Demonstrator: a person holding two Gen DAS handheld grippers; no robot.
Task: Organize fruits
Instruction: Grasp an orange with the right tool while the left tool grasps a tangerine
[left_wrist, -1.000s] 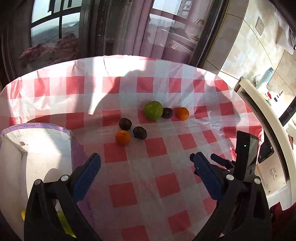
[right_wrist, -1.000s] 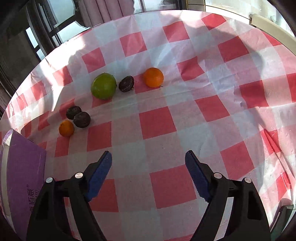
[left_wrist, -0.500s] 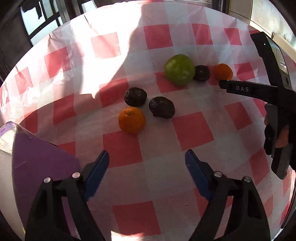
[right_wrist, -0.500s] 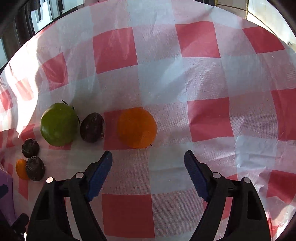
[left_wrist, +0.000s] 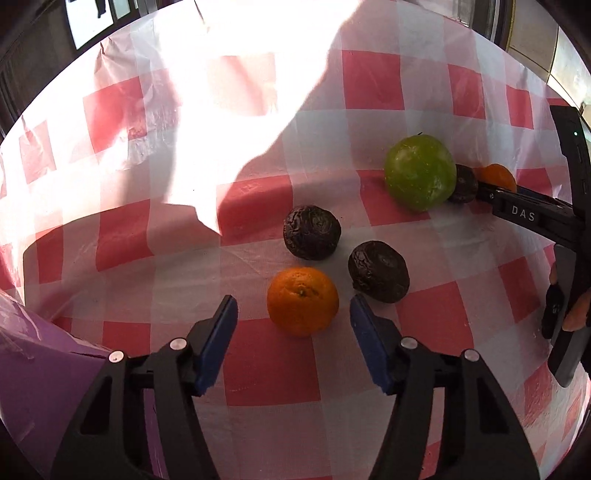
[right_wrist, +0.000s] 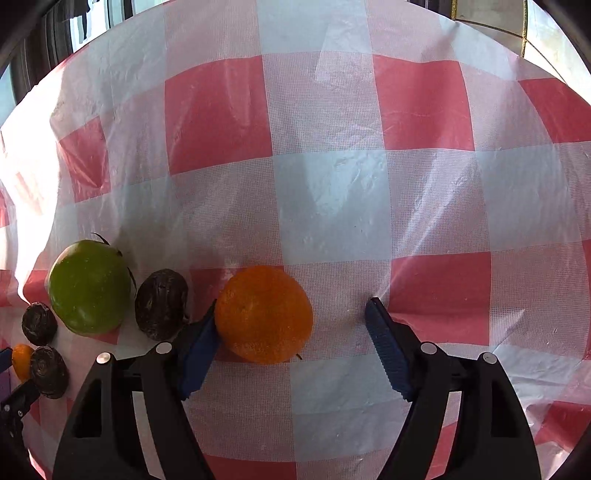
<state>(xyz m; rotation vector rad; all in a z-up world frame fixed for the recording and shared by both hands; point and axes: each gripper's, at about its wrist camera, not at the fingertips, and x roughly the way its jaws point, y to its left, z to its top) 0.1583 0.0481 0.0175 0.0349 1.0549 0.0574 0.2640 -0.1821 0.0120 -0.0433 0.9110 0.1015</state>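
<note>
Left tongs (left_wrist: 293, 317) unclenched, jaws just narrowed, orange (left_wrist: 303, 301) bracketed for pickup. Right tongs (right_wrist: 291, 328) unclenched, narrowing; second orange (right_wrist: 264, 314) touched by left pad only.

Each of the two handheld tools has black plastic fingers (left_wrist: 162, 398) with triangular cut-outs, silver round screws at the joints, and ribbed blue pads (right_wrist: 386, 349) at the tips. White letters "DAS" mark the black bar of the right gripper (left_wrist: 524, 214).
</note>
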